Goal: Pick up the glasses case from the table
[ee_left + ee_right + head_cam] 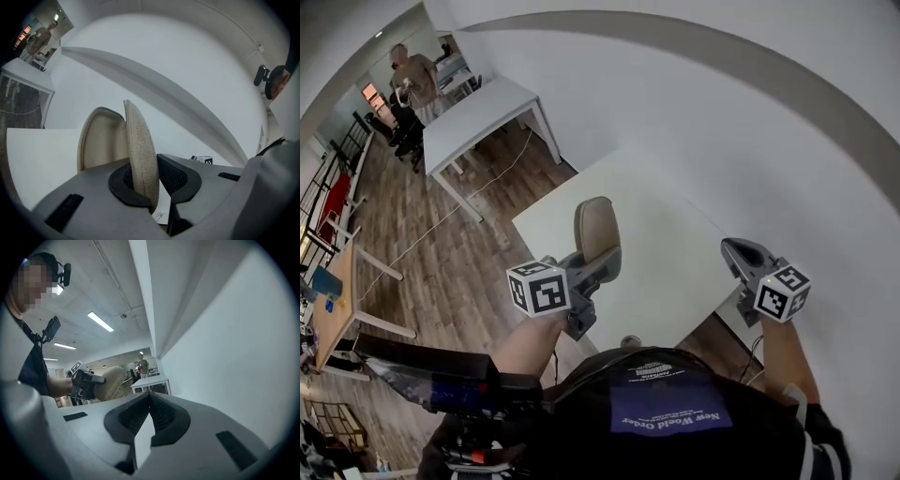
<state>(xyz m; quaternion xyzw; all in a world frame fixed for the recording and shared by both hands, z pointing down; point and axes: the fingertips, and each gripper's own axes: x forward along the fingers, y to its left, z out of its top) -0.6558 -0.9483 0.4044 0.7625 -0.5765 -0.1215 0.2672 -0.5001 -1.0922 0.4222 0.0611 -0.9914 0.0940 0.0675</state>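
Observation:
The glasses case [596,234] is beige fabric and hinged open like a clamshell. My left gripper [594,274] is shut on one half of it and holds it upright above the near left part of the white table [666,234]. In the left gripper view the clamped half [139,150] stands on edge between the jaws, with the other half [100,140] spread to the left. My right gripper [739,255] hangs at the table's right side with its jaws shut and nothing in them. From the right gripper view [150,398] the case [111,382] and left gripper [85,383] show at the left.
A white wall runs behind the table. A second white table [478,112] stands further back on the wood floor, with a person [412,75] and dark chairs beyond it. A wooden desk [333,300] and cables lie at the far left.

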